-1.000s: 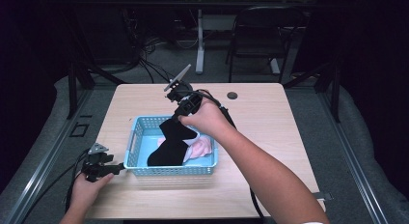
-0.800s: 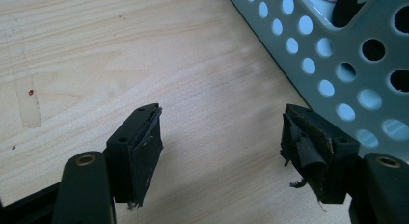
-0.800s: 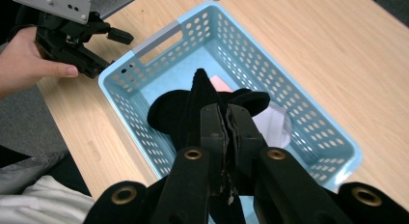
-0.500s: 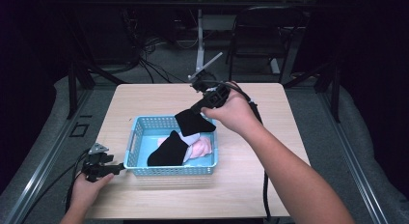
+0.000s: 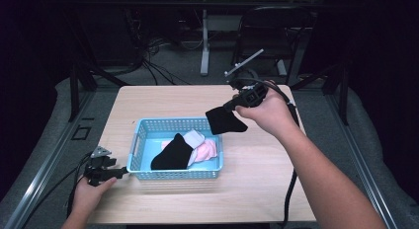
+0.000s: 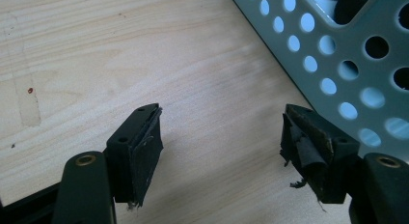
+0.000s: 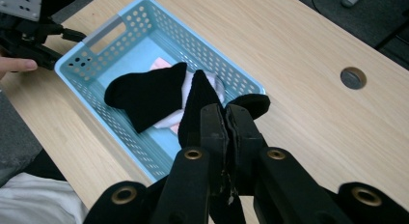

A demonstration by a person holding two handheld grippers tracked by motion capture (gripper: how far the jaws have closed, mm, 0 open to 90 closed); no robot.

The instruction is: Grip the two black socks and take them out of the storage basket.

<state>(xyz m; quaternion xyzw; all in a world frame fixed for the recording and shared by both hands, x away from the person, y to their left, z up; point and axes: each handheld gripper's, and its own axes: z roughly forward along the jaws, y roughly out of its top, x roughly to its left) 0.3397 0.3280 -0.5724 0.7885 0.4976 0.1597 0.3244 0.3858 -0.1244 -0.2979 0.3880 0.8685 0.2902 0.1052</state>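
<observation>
My right gripper [image 5: 230,106] is shut on a black sock [image 5: 223,121] that hangs in the air above the far right corner of the light blue basket [image 5: 139,137]. In the right gripper view the black sock [image 7: 195,105] droops from the closed jaws of my right gripper [image 7: 224,119]. Inside the basket [image 7: 96,33] lie a second black sock [image 5: 171,152] [image 7: 144,93], a white one [image 5: 193,137] and a pink one [image 5: 206,150]. My left gripper [image 5: 118,173] [image 6: 222,142] rests open on the table beside the basket's near left corner, with nothing between its jaws.
The wooden table [image 5: 163,100] has a round cable hole [image 7: 353,77] toward its far right. The basket wall [image 6: 347,55] stands just right of the left jaws. A chair [image 5: 276,31] and cables stand beyond the table's far edge.
My right gripper has lifted the black sock out of the basket and carried it up and to the right. The left gripper has stayed still.
</observation>
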